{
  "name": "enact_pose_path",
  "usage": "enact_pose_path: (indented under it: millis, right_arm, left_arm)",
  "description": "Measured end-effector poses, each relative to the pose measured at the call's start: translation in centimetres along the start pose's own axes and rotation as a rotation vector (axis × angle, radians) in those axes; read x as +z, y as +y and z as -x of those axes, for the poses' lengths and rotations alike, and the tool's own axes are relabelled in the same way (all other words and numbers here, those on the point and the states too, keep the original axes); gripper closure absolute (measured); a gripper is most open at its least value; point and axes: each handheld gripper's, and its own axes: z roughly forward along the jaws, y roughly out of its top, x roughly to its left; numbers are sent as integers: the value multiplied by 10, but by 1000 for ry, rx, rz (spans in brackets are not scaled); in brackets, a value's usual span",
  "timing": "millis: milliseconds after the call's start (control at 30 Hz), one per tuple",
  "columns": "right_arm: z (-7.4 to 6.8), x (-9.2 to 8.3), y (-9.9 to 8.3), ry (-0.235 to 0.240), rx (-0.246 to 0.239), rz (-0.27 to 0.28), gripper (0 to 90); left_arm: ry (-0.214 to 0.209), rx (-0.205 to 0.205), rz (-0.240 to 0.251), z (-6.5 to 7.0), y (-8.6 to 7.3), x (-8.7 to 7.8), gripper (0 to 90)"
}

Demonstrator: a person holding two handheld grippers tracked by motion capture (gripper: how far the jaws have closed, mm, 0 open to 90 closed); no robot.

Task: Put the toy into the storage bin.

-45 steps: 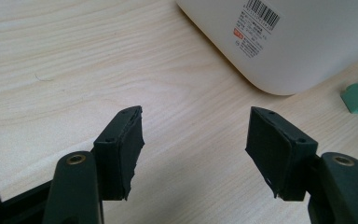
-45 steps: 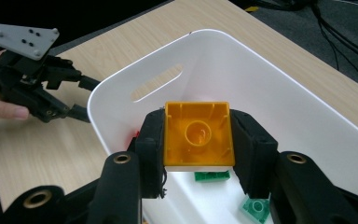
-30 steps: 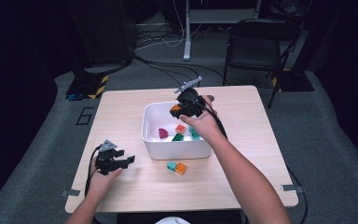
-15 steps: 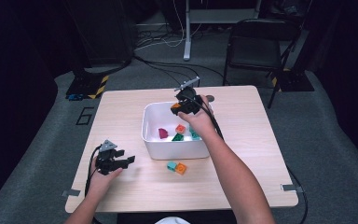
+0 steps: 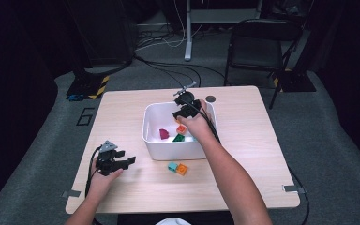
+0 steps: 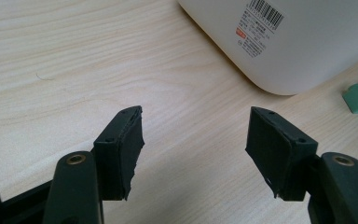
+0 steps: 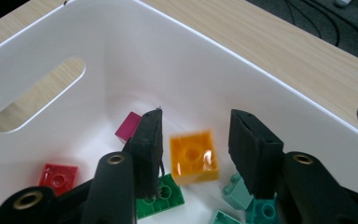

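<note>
Orange block: a square orange plastic building block [image 7: 193, 156] with one round stud – blurred in the right gripper view, sitting between the right gripper's jaws with a gap on either side, over the bin floor.
Right gripper: the right gripper [image 5: 183, 110] reaches down into the bin; its jaws have just been opening, and neither pad presses on the orange block.
Bin: a white rectangular plastic bin [image 5: 173, 149] with a slot handle stands at mid-table.
Bin contents: a magenta block [image 7: 129, 126], a red block [image 7: 58, 177], a green studded block [image 7: 165, 196] and some teal pieces [image 7: 242, 203] lie on the floor of the bin.
Left gripper: the left gripper [image 5: 117, 162] rests low over the pale wooden table [image 5: 243, 187], well apart from the bin – jaws wide, nothing between them.
Loose pieces: a teal block [image 5: 172, 166] and a second orange block [image 5: 182, 169] lie touching on the table, just in front of the bin.
</note>
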Motion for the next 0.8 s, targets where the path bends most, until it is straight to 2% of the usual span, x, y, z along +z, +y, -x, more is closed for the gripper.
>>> enact_pose_path:
  millis: [133,200,233,467,533,633,767,800]
  right_arm:
    - [1,-9,-1,-3,1,13,534]
    - [1,-17,-2,-6,-25,26,534]
    - [-1,-21,-2,-6,-22,36,534]
    - [-11,-52,-8,41,-38,100,506]
    - [-16,-61,-12,67,-37,116,502]
    - [-27,-74,-20,88,-82,144,501]
    - [-41,-85,-29,115,-116,153,465]
    - [-45,-89,-34,136,-122,145,453]
  left_arm:
    - [0,1,-4,0,0,0,360]
    - [1,1,-3,0,0,0,360]
    - [0,-1,0,0,0,0,360]
    - [2,2,-7,0,0,0,360]
    - [6,2,0,1,0,0,360]
    - [3,1,-6,0,0,0,360]
    - [4,3,-6,1,0,0,360]
    - [4,2,-6,1,0,0,360]
